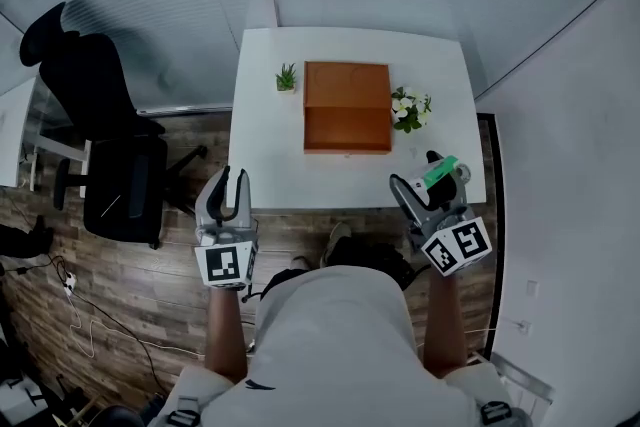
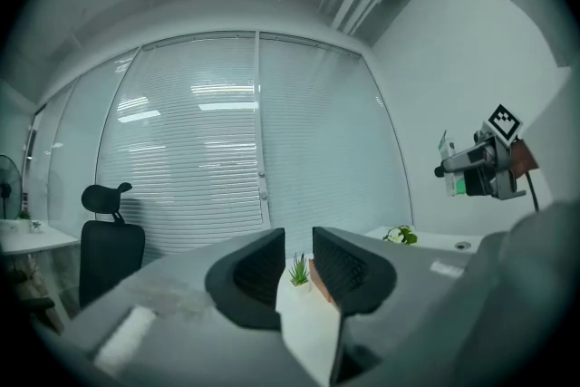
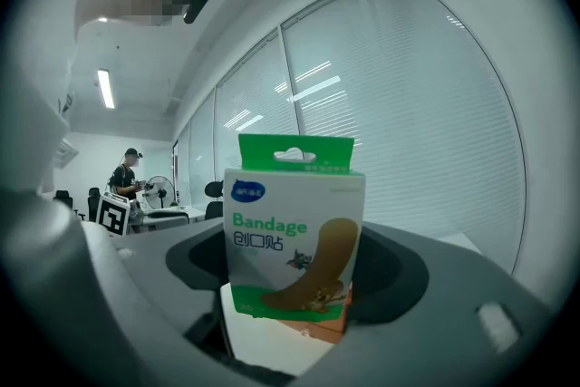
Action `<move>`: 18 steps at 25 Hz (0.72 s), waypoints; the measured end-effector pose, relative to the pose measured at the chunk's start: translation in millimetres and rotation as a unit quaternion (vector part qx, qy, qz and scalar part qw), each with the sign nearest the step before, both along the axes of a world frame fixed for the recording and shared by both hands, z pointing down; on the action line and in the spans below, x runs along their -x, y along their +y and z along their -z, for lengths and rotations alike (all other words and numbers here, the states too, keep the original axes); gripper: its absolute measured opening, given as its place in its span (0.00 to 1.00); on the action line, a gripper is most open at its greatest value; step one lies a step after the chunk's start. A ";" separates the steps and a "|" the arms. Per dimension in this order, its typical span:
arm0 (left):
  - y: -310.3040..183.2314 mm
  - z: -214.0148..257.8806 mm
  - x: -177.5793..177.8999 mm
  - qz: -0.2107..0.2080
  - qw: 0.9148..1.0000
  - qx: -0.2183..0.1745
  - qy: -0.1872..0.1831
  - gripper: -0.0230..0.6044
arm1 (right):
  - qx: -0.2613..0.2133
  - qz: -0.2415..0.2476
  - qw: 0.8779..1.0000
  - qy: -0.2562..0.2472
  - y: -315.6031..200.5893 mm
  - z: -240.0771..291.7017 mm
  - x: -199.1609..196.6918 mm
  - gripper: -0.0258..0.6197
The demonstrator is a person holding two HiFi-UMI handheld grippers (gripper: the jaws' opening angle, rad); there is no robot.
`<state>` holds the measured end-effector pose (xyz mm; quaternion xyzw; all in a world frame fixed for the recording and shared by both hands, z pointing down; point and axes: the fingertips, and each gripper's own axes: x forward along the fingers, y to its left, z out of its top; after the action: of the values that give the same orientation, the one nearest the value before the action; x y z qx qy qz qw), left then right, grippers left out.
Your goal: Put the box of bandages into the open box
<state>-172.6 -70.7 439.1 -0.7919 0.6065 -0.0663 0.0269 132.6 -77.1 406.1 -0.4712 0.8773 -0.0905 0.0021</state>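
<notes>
Counter (image 1: 440, 65) first, from the head view: white, with the open box (image 1: 347, 105), orange-brown, lying at its middle. We see a small green plant (image 1: 286, 77) just beside the box's far left corner and a bunch of white flowers (image 1: 410, 108) touching its right side. The left gripper (image 1: 233, 180) hovers off the counter's near edge with its jaws apart and nothing in them. The right gripper (image 1: 413, 169) hangs over the near right corner with the box of bandages (image 1: 440, 171) clamped between its jaws, well apart from the open box. A black office chair (image 1: 110, 145) stands on the wooden floor (image 1: 60, 315) to the left.

From the left gripper view we look along two dark jaws with a gap between them. No object sits in that gap. Through it we make out the plant and a corner of the open box on the white counter. High at the right, the right gripper is held in the air with the green and white pack in it. Window blinds (image 2: 227, 149) fill the background, and the chair is at the left.

From the right gripper view the box of bandages stands upright, filling the middle. It has a green hang tab on top, the word "Bandage" on its face and a picture of a plaster below. The jaws are spread wide and close on its two sides, so the pack is held clear of the counter. A strip of the orange-brown box shows under its lower right edge. Far off at the left, a person (image 3: 127, 177) stands near a fan (image 3: 161, 191).
</notes>
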 end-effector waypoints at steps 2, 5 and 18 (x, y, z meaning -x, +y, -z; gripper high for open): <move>-9.5 0.3 -3.8 0.008 1.000 -0.002 0.002 0.21 | 0.005 0.005 1.000 -0.001 -13.3 -2.6 -5.9 0.61; -22.5 -1.1 -10.6 0.023 1.000 0.001 -0.001 0.21 | 0.010 0.017 1.000 0.008 -30.5 -8.0 -13.5 0.61; -66.0 -5.1 -28.0 0.026 0.999 0.014 -0.023 0.21 | 0.017 0.030 0.998 0.046 -79.1 -29.9 -17.9 0.61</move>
<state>-144.6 -136.6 444.2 -0.7744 0.6251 -0.0938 0.0285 150.6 -156.2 436.0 -0.4479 0.8888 -0.0836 -0.0487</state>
